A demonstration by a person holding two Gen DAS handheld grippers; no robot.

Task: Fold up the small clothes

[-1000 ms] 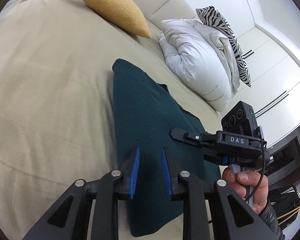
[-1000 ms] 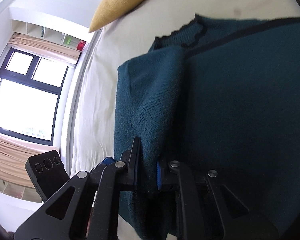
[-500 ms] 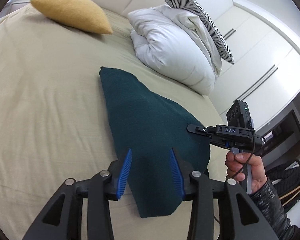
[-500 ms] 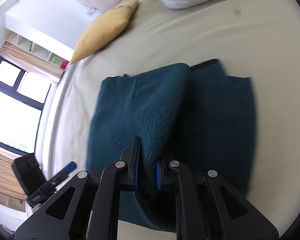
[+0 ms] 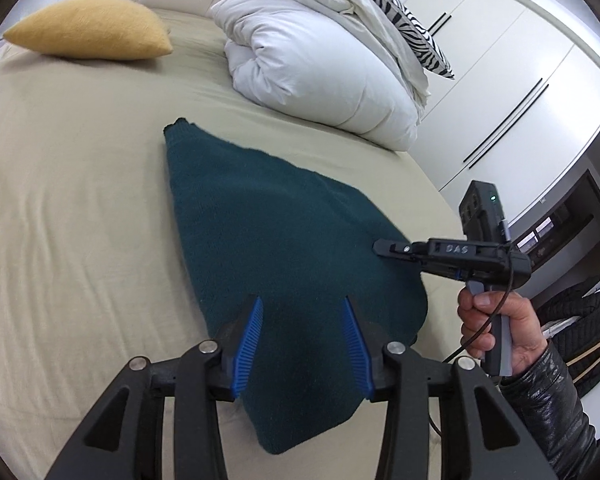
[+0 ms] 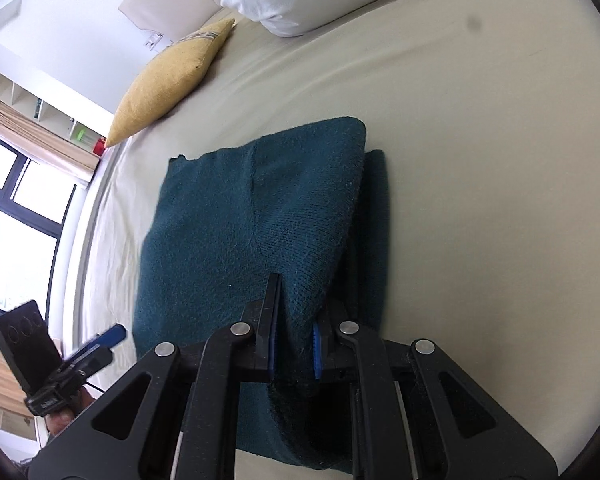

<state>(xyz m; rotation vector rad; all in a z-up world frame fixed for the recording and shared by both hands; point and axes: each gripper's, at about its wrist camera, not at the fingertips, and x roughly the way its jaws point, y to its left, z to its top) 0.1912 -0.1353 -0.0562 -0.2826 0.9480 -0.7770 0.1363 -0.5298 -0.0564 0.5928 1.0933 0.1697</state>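
On the bed (image 5: 80, 208), right gripper (image 6: 294, 344) pinches the teal sweater (image 6: 236, 240)

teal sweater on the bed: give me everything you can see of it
The sweater is a dark teal, fuzzy knit, lying on the beige bedsheet short of the white duvet. One side is doubled over the rest, giving a thick rounded fold with a lower layer showing beside it. The right claw is shut on that folded layer at its near end. The left claw is opening above it, pads apart and pressing on nothing.
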